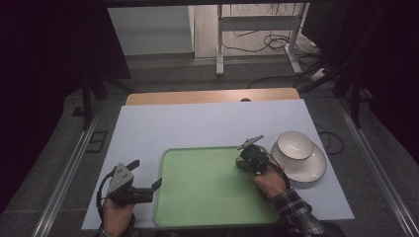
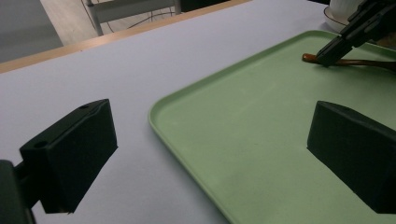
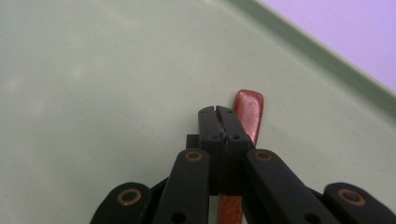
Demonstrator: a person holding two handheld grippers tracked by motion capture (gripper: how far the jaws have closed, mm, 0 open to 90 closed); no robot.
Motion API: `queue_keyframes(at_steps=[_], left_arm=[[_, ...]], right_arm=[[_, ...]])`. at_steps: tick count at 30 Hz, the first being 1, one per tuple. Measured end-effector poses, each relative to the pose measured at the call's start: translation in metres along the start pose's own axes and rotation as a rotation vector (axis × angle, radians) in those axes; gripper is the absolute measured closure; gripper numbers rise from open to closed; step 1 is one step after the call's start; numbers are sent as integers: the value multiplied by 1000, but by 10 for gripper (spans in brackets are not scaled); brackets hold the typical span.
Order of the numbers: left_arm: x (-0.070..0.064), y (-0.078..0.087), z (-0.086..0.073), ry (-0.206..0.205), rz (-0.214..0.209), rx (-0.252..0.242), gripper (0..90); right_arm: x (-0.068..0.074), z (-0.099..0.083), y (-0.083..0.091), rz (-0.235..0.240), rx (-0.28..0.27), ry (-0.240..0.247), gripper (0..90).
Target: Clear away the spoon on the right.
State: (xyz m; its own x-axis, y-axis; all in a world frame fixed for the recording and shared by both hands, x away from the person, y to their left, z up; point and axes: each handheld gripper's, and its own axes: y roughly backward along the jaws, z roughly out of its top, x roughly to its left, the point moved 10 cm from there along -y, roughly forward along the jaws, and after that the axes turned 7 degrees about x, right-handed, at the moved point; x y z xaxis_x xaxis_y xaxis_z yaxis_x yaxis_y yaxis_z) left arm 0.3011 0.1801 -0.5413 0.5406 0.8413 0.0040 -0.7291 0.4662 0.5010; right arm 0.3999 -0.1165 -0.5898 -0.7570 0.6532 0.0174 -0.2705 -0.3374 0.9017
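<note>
The right gripper (image 1: 245,159) is down at the far right corner of the green tray (image 1: 207,197), its jaws pressed together on a reddish-brown wooden stick (image 3: 248,112); it looks like the handle of a spoon or similar, though its other end is hidden; the flat rounded tip pokes out just past the jaw ends and rests on the tray floor; in the left gripper view the stick (image 2: 355,62) lies low and nearly flat, its long axis running left to right along the tray's far edge, tip pointing left; the left gripper (image 1: 148,177) hovers at the tray's near left edge, jaws spread wide with nothing between them; a white bowl (image 1: 295,144) sits on a plate (image 1: 311,170) just right of the tray, on the pale table (image 1: 207,123).
</note>
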Motion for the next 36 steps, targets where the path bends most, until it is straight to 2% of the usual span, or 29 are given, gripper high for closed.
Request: queue_keyframes(at_steps=[29,36], left_arm=[[0,0,0,-1,3,1,14],[0,0,0,-1,4,1,14]], right_arm=[[-45,-18,11,-42,-12,-133,900],[-51,-20,12,-46,-13,-150,900]])
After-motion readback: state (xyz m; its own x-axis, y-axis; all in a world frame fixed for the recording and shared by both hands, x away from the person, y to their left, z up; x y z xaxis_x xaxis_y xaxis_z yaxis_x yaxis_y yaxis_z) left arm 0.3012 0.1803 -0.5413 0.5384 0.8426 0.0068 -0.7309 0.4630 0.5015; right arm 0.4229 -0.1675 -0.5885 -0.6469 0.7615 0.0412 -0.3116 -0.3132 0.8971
